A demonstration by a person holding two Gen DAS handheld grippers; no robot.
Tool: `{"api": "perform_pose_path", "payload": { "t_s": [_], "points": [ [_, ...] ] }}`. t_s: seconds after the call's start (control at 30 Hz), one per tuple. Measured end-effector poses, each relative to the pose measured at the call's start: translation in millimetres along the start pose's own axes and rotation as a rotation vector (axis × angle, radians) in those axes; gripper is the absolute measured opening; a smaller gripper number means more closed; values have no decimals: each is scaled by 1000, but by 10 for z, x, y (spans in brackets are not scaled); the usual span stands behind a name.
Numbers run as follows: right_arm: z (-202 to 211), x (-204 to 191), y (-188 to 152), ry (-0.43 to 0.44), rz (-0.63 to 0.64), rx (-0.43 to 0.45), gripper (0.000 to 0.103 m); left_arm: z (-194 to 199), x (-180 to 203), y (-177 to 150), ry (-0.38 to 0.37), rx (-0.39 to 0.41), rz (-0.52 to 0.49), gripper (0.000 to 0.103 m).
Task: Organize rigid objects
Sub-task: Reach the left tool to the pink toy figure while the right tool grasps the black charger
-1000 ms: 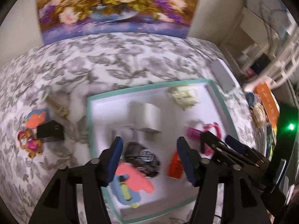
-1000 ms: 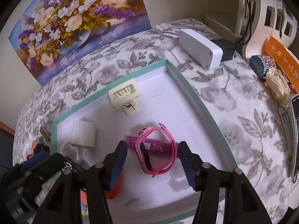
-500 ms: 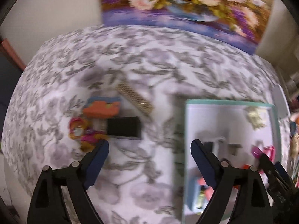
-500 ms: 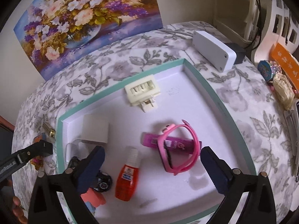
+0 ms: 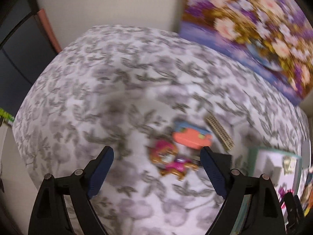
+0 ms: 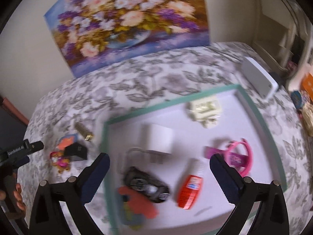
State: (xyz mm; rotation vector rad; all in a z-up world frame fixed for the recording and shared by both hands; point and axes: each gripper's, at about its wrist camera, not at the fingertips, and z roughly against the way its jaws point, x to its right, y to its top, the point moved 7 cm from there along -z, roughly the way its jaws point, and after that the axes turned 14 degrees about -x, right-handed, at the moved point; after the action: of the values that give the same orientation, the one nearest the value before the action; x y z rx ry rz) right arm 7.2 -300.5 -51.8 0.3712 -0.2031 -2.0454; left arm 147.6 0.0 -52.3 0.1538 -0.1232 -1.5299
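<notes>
Four loose items (image 6: 75, 146) beside tray (image 6: 176, 99).

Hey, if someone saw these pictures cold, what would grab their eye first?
Probably the flower painting leaning on the wall behind the table. Next, the teal-rimmed tray of bright bits, such as a pink watch and a red bottle. Left of it, colourful toys lie on the floral cloth.

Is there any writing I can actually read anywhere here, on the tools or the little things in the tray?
"GenRobot.AI": white letters on the black body of the left gripper, at the left edge of the right wrist view.
Red bottle: its label has print, too blurred to read.
Pink tube behind the pink watch: printing, unreadable.
Orange box at the far right: blurred, unreadable.
</notes>
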Motion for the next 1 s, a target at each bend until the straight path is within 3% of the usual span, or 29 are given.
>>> {"api": "perform_pose_path", "payload": {
  "t_s": [0.23,0.43,0.57,0.67,1.0],
  "points": [
    [-58,-686,-23,39,107,-6,103,-16,-495,145,-17,-4,79,90],
    [-322,-1216,-91,61,185,-62,103,-258,-690,158,-38,-59,117,90],
    [-479,-1466,-106,52,230,-81,103,-423,-678,146,-69,-94,150,90],
    [-641,-1613,-113,39,251,-103,103,-519,-591,153,-137,-118,159,90],
    [-967,-1695,-74,8,252,-136,103,-744,-189,132,-219,-162,81,90]
  ]
}}
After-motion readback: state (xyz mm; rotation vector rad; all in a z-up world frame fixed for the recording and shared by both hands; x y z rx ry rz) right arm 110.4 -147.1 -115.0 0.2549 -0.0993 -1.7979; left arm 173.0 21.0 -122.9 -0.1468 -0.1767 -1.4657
